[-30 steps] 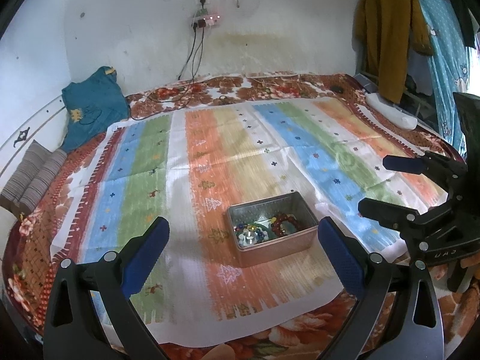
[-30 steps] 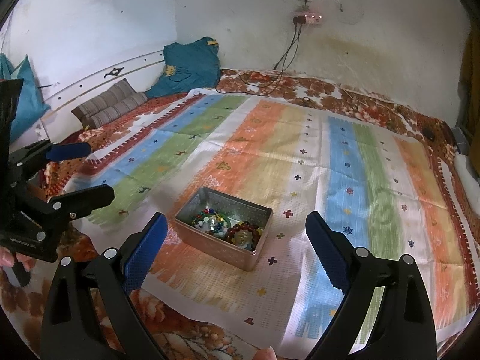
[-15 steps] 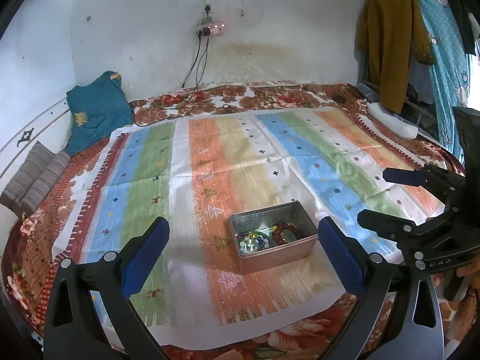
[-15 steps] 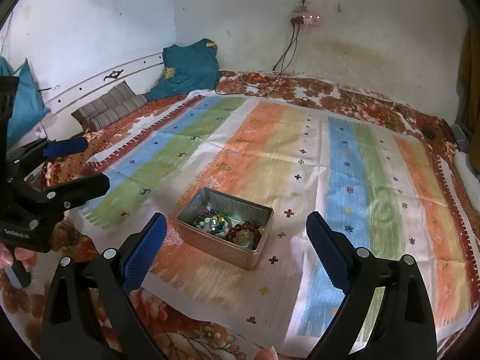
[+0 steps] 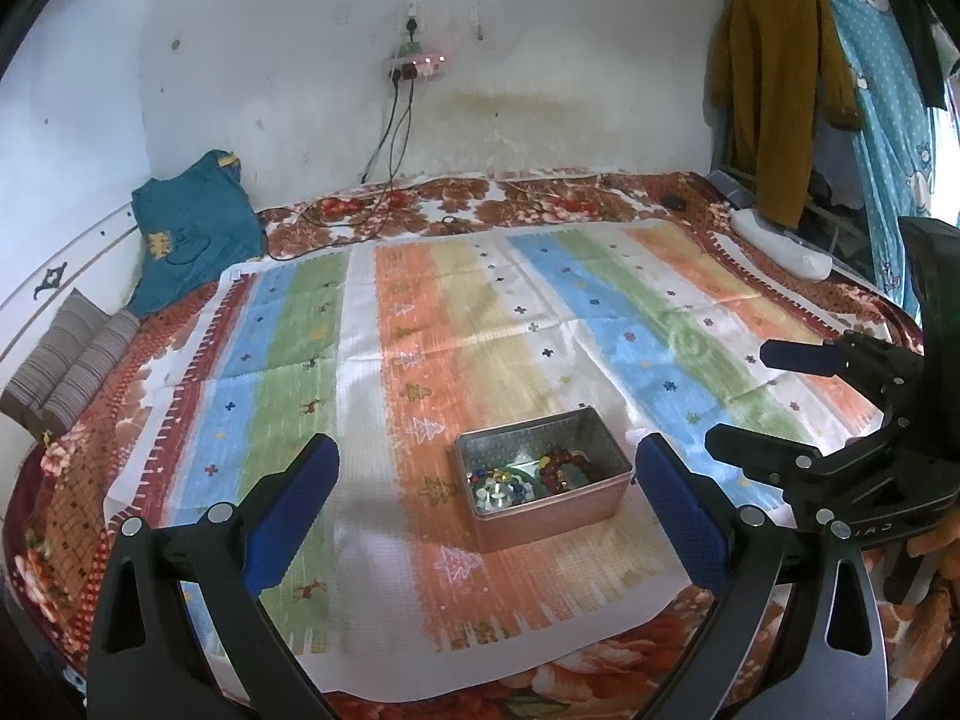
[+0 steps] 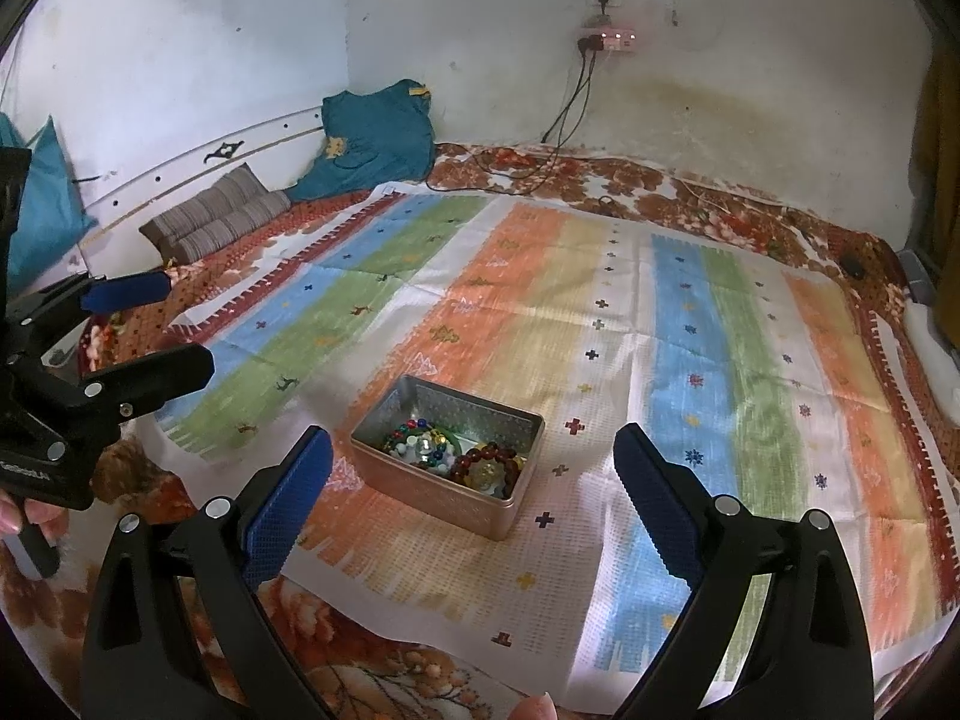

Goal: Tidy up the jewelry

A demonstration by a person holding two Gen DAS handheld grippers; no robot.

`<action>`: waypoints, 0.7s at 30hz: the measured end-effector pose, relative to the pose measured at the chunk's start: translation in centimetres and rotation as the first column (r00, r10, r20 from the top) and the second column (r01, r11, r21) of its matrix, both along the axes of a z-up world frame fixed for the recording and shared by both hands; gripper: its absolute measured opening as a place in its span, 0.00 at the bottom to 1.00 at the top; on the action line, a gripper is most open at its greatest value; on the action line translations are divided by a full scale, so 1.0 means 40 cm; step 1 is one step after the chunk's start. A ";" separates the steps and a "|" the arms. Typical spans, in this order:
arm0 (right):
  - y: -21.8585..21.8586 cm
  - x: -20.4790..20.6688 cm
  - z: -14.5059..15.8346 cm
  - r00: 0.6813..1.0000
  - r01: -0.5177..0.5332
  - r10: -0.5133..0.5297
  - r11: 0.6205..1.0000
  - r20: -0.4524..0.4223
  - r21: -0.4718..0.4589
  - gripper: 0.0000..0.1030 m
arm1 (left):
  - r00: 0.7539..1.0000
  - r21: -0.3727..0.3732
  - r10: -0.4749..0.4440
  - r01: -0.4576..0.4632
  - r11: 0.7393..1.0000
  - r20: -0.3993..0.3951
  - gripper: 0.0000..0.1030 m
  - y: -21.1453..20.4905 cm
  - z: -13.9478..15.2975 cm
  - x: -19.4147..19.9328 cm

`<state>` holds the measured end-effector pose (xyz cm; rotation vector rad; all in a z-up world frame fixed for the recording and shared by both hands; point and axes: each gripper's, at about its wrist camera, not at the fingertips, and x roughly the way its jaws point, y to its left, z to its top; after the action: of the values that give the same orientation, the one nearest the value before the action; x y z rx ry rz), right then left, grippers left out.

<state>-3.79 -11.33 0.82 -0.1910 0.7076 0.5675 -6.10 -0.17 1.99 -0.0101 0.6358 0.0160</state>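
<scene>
Both grippers, left gripper (image 5: 483, 483) and right gripper (image 6: 474, 459), hover released (fingers wide), the jewelry tin (image 5: 543, 480) just ahead between each gripper's fingers; bare striped mat (image 5: 480, 324) surrounds it.

Striped cloth (image 5: 480, 324) spread over floral blanket (image 5: 540, 204); teal garment (image 5: 192, 222) and striped cushions (image 5: 66, 366) at left wall; power strip (image 5: 417, 64) w/ cables above; brown jacket (image 5: 774, 96) hung at right.
</scene>
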 end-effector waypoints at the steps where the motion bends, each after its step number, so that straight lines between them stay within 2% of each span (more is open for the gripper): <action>1: -0.001 0.001 0.001 1.000 0.001 -0.001 1.000 0.002 0.003 0.93 | 1.000 -0.003 0.000 0.000 1.000 0.002 0.94 0.002 0.003 0.001; 21: -0.019 -0.023 0.017 0.996 0.021 -0.024 0.999 0.083 0.039 0.93 | 0.999 -0.011 -0.017 0.017 1.000 0.044 0.94 -0.007 0.008 -0.013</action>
<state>-4.69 -12.08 1.50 -0.1696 0.6169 0.5484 -6.60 -0.46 2.32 -0.0156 0.5919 -0.0040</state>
